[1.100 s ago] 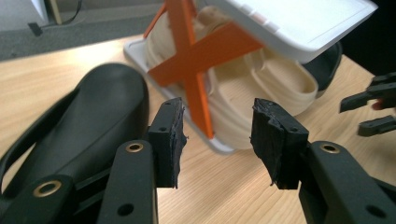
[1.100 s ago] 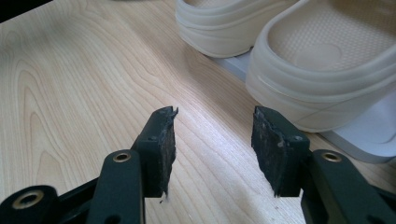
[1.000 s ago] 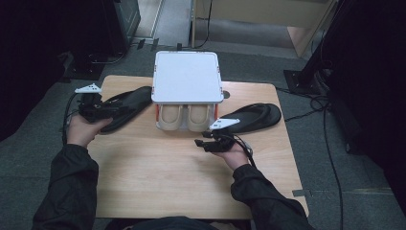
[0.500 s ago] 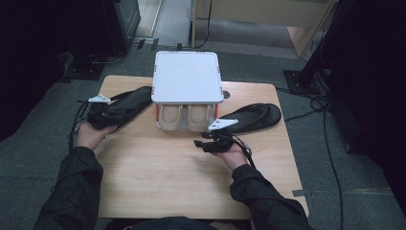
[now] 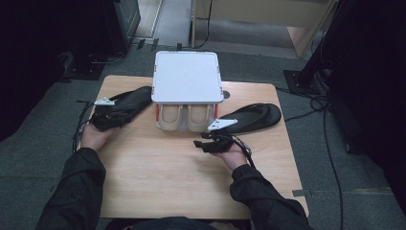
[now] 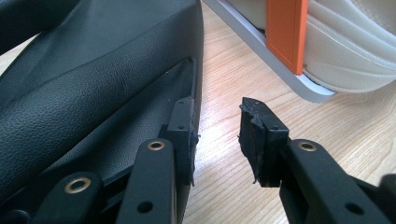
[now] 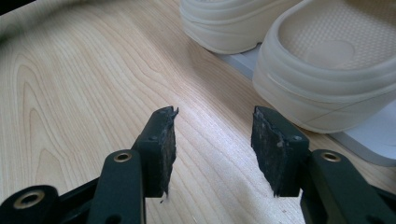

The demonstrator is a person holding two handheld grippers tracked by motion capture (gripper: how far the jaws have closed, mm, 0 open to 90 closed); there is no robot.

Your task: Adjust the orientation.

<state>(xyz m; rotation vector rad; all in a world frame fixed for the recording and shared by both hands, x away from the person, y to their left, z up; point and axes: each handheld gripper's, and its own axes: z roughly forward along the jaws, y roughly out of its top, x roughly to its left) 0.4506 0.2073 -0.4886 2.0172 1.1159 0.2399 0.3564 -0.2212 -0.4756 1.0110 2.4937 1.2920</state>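
Left gripper (image 6: 217, 135): jaws part-way apart and just been closing, one jaw lying against the inner edge of the black leather-look flat shoe (image 6: 93, 84), the other over bare wood; nothing is pinched between the pads, though whether the near pad presses the shoe's edge is hard to tell from this angle. In the high view the left gripper (image 5: 109, 117) sits at the heel end of that black shoe (image 5: 129, 101), at the table's left. Right gripper (image 7: 212, 149): jaws apart, empty, only wood grain between them, held just in front of the pair of cream moulded foam clogs (image 7: 327, 65). High view shows the right gripper (image 5: 210, 141) near the clogs (image 5: 186, 117), which stand on the lower shelf of a white rack with orange posts (image 5: 186, 76). A second black flat shoe (image 5: 253, 116) lies right of the rack. All on a light wooden table (image 5: 167, 182).
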